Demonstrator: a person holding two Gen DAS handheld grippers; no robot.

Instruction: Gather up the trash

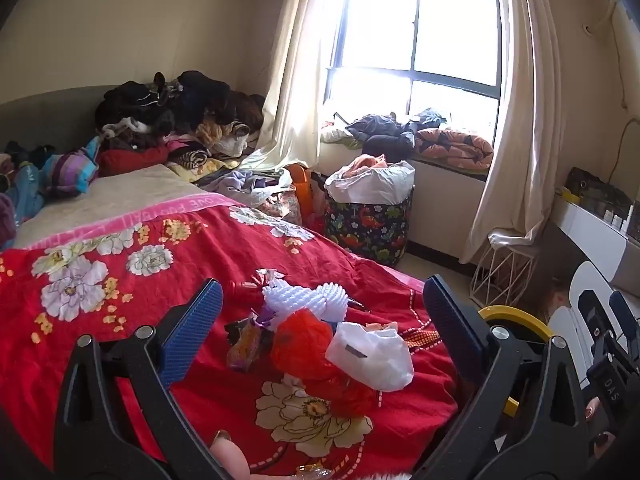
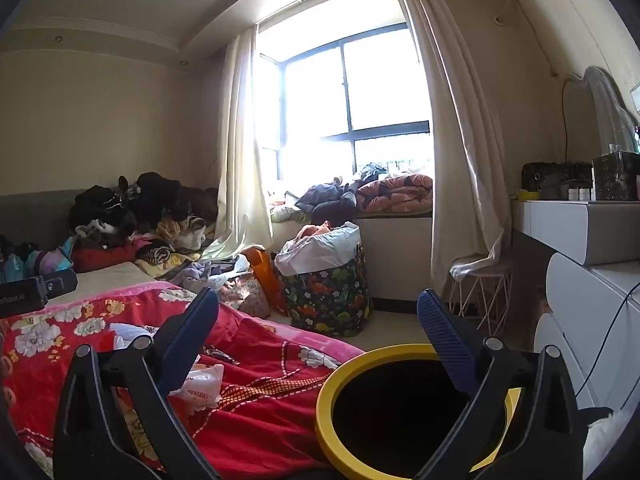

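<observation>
A heap of trash lies on the red flowered blanket [image 1: 120, 320]: a white foam net [image 1: 304, 300], an orange-red plastic bag [image 1: 308, 340], a crumpled white bag [image 1: 372, 354] and a snack wrapper [image 1: 246, 346]. My left gripper [image 1: 322, 292] hangs open just above and before this heap, holding nothing. In the right wrist view my right gripper [image 2: 318, 300] is open and empty over the bed's edge. A yellow-rimmed bin [image 2: 332, 392] with a dark inside stands beside the bed under its right finger. The white bag [image 2: 202, 386] lies near its left finger.
A dinosaur-print basket [image 1: 368, 224] lined with a white bag stands by the window seat. Clothes are piled [image 1: 168, 116] at the bed's head. A white wire stool [image 1: 504, 272] and a white dresser [image 2: 580, 240] stand at the right. The bin's rim [image 1: 516, 318] shows beside the bed.
</observation>
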